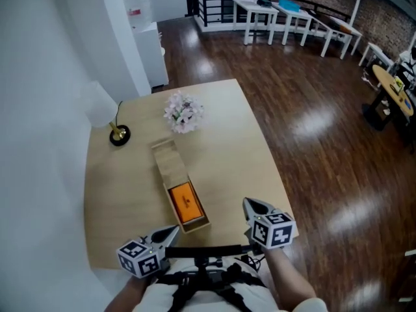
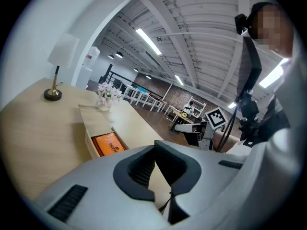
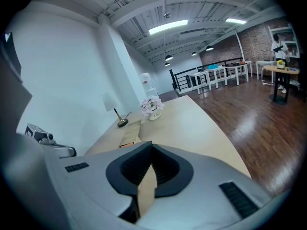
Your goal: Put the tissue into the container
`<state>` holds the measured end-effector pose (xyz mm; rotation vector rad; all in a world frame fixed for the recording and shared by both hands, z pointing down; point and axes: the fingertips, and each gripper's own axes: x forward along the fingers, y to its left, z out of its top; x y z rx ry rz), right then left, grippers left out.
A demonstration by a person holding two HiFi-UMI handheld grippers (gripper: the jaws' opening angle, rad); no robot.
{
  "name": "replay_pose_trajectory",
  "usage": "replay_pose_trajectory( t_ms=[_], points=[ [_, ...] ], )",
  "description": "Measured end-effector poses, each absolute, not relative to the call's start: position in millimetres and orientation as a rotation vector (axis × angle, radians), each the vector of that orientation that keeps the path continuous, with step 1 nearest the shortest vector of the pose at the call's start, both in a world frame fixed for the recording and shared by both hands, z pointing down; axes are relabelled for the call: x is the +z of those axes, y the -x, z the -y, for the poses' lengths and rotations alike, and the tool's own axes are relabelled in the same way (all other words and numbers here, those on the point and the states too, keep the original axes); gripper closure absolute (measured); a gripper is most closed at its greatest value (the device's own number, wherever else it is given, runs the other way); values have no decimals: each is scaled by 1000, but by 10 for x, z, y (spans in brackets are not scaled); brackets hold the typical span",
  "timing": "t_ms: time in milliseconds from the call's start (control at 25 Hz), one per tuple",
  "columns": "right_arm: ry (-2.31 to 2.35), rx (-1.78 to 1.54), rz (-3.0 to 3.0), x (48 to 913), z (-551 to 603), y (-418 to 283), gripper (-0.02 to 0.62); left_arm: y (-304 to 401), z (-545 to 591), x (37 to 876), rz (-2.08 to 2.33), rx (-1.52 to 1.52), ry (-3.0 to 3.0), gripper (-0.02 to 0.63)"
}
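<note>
The orange tissue (image 1: 184, 201) already lies in the container (image 1: 170, 164), whose lid seems slid half back. Pushing that lid shut could shove the container along the desk (image 1: 227, 142) towards the flowers (image 1: 183, 113). The left gripper (image 1: 173, 230) and right gripper (image 1: 247, 203) hover near it, both closed and empty.

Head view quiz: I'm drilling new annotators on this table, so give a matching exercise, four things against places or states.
1 lamp
2 flowers
3 orange pack
4 right hand-held gripper

a inside the wooden box
b shut, empty
c far-left corner of the table
d just beyond the box's far end

Pairs: 1-c, 2-d, 3-a, 4-b
</note>
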<state>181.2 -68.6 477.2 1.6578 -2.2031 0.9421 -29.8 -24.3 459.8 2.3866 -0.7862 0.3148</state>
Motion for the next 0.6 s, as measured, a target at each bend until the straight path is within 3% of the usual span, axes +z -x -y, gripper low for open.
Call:
replay_pose_trajectory(
  t_ms=[600],
  points=[
    [-1590,842,2180,4718,684,-1702,609,291,259,4547,763,349,-2404,611]
  ],
)
